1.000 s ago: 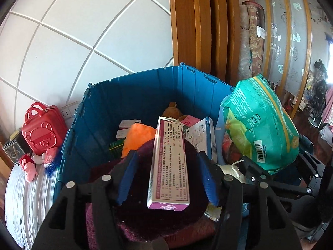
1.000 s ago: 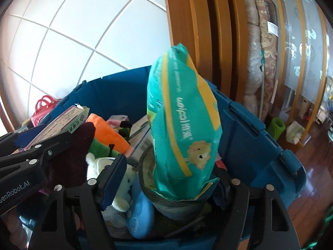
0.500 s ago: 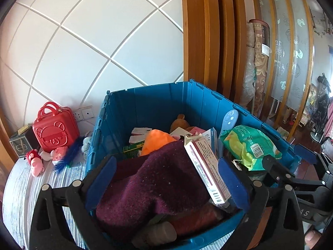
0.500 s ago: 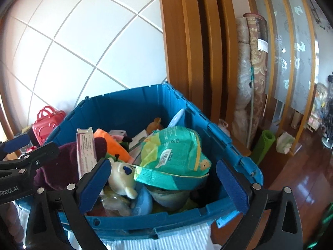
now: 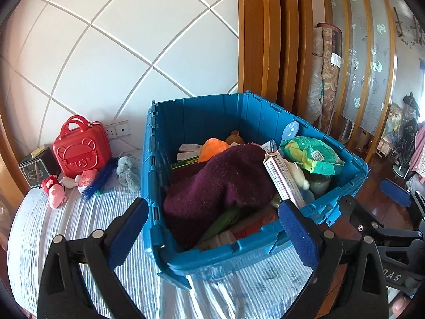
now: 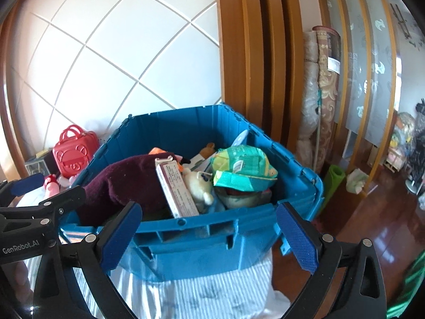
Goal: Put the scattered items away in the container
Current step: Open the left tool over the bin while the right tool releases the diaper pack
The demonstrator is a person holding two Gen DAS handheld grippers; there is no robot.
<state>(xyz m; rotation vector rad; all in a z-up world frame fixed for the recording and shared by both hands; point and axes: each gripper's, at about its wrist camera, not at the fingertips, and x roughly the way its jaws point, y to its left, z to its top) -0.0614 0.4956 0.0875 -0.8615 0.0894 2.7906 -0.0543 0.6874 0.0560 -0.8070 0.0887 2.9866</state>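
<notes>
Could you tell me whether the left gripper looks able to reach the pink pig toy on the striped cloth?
Probably yes: the left gripper is open and empty, and the pink pig toy lies outside the blue bin, nothing covering it.

Both wrist views near, angled down, sharing blue bin (image 5: 202, 255).

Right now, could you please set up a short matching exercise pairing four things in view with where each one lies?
Things:
1. maroon cloth
2. green packet
3. red case
4. long white carton

Places:
A. outside the blue crate, by the wall
B. crate's right side, on top
C. leaning between cloth and plush toy
D. crate's left side, heaped

Pairs: 1-D, 2-B, 3-A, 4-C
</notes>
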